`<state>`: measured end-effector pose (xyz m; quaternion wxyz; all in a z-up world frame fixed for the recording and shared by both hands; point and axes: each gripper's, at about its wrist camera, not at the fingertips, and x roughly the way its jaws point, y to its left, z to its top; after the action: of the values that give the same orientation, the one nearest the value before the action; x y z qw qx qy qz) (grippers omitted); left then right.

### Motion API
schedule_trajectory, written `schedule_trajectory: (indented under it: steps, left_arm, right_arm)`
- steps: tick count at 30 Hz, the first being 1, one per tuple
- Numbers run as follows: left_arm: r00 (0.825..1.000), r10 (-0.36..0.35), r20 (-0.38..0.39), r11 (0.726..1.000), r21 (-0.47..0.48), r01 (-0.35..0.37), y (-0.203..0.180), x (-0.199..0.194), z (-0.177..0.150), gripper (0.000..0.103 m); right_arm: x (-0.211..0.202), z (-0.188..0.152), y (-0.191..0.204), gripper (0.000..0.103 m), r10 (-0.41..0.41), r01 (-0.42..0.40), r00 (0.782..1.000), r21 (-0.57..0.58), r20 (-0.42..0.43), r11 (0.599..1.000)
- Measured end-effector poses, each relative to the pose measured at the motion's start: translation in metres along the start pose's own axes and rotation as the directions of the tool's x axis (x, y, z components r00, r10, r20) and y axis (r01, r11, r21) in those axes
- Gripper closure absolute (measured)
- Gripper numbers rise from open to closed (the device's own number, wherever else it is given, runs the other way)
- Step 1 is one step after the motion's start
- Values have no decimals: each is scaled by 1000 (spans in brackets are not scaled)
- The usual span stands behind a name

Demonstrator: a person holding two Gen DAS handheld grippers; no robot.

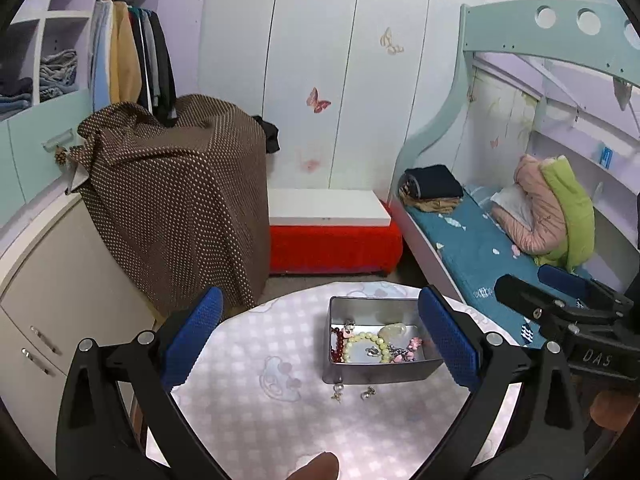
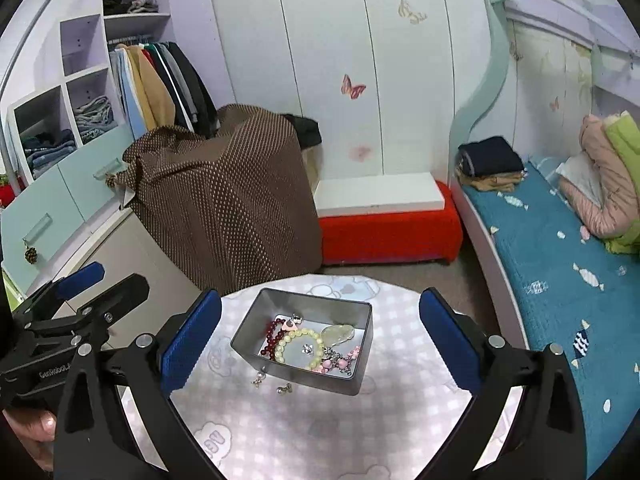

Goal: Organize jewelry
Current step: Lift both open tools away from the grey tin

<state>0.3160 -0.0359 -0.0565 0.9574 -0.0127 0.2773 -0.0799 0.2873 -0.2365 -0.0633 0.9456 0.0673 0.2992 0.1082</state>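
A grey metal tin (image 1: 380,374) (image 2: 340,384) stands on a round table (image 1: 260,420) (image 2: 320,432) with a pale checked cloth. Inside lie a pale green bead bracelet (image 1: 366,346) (image 2: 298,346), a dark red bead bracelet (image 1: 338,344) (image 2: 272,336), a pale stone (image 1: 392,330) (image 2: 338,332) and pink charm pieces (image 1: 408,350) (image 2: 336,362). Two small earrings (image 1: 338,392) (image 2: 259,378) lie on the cloth by the tin's near wall. My left gripper (image 1: 320,340) (image 2: 108,280) and right gripper (image 2: 320,340) (image 1: 536,280) hover above the table, both open and holding nothing.
A box draped in brown dotted cloth (image 1: 180,200) stands behind the table on the left. A red bench with a white board (image 1: 332,232) sits at the back, and a bed with a blue sheet (image 2: 560,280) runs along the right. Cabinets (image 1: 40,300) line the left.
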Motion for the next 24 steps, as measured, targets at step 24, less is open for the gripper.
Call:
schedule_trajectory:
  steps: [24]
  left_arm:
    - [996, 84, -7, 996, 10, -84, 17, -40, -87, 5]
  right_arm:
    - [-72, -63, 0, 8, -108, 110, 988, -9, 107, 994]
